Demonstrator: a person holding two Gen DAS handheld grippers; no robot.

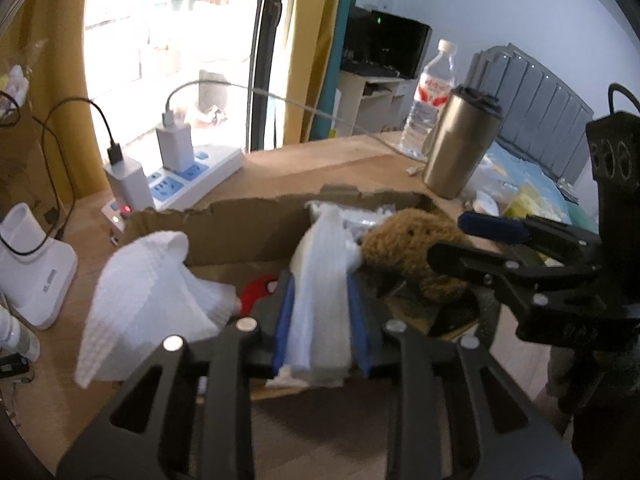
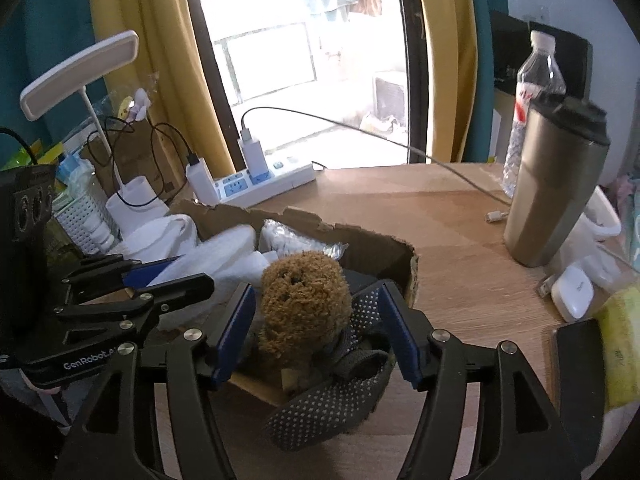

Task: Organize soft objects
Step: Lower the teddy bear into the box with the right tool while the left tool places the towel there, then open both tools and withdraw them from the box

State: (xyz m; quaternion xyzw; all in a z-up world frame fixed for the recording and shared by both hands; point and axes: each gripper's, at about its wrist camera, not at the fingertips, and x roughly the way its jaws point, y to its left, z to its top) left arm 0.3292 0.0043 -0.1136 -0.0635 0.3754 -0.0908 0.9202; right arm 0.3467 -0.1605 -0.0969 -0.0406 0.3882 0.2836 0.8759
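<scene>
Left claw (image 1: 323,316): closed on a white cloth (image 1: 320,304), which is pinched between the blue pads (image 1: 282,326) and runs forward over the cardboard box (image 1: 236,228). A second white cloth (image 1: 152,304) drapes over the box's left wall and hangs outside it.

Right claw (image 2: 316,332): jaws spread apart, one on either side of the brown plush toy (image 2: 302,300); pads look close to the toy, cannot tell if they touch. The toy sits upright at the near right corner of the box, face toward the right wrist camera. A grey dotted sock (image 2: 328,404) lies under and in front of the toy, spilling over the box's near edge onto the wooden surface (image 2: 448,216).

Inside the box, behind the toy: a clear plastic-wrapped packet (image 2: 296,240).

On the surface, right of the box: steel tumbler (image 2: 556,188), water bottle (image 2: 536,76) behind it. Behind the box: white power strip (image 2: 264,184) with two chargers plugged in.
</scene>
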